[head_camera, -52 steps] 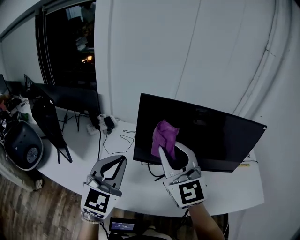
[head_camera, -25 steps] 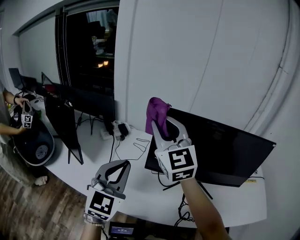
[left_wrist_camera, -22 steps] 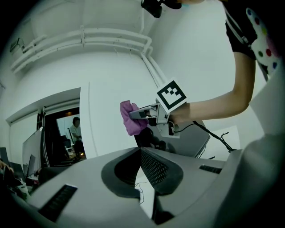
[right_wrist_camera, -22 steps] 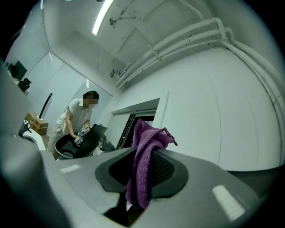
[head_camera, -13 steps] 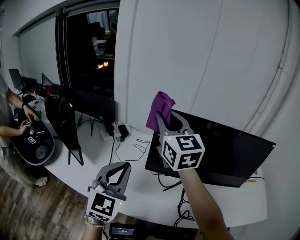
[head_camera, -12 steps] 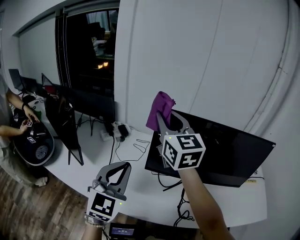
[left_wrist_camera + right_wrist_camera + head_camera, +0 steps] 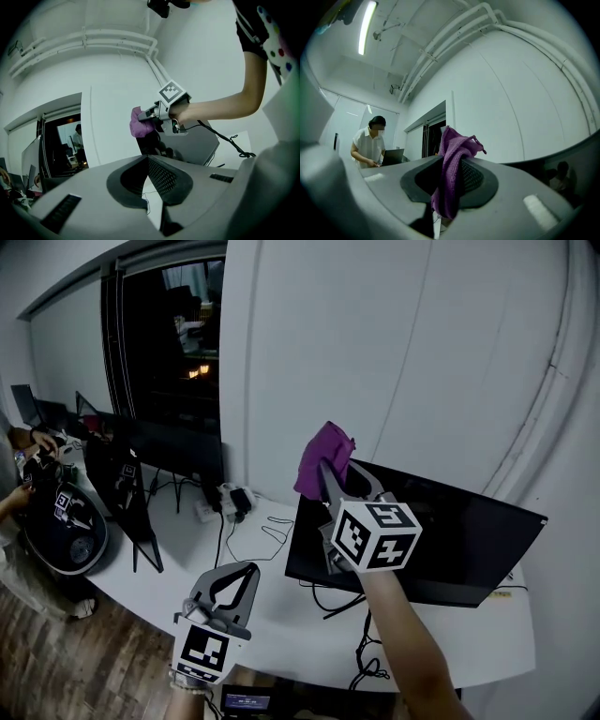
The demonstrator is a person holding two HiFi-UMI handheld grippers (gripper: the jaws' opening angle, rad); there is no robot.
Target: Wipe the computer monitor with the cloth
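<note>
A black computer monitor (image 7: 450, 531) stands on the white desk (image 7: 281, 615), its screen dark. My right gripper (image 7: 330, 465) is raised above the monitor's top left corner, shut on a purple cloth (image 7: 322, 457) that bunches out past its tips. In the right gripper view the purple cloth (image 7: 452, 173) hangs pinched between the jaws, pointing at the white wall. My left gripper (image 7: 236, 579) hovers low over the desk's front edge, shut with nothing in it. The left gripper view looks up at the right gripper (image 7: 154, 116), the cloth (image 7: 139, 125) and the monitor (image 7: 187, 145).
More dark monitors (image 7: 164, 446) and a tilted laptop (image 7: 117, 498) stand at the desk's left, with cables (image 7: 258, 531) and a power adapter (image 7: 225, 498) between them. A round grey device (image 7: 61, 531) sits at far left near a person's hands (image 7: 19, 493). A person (image 7: 370, 145) stands in the background.
My right gripper has lifted the cloth off the screen face to above the monitor's top left corner. The left gripper has stayed put. The head view has shifted.
</note>
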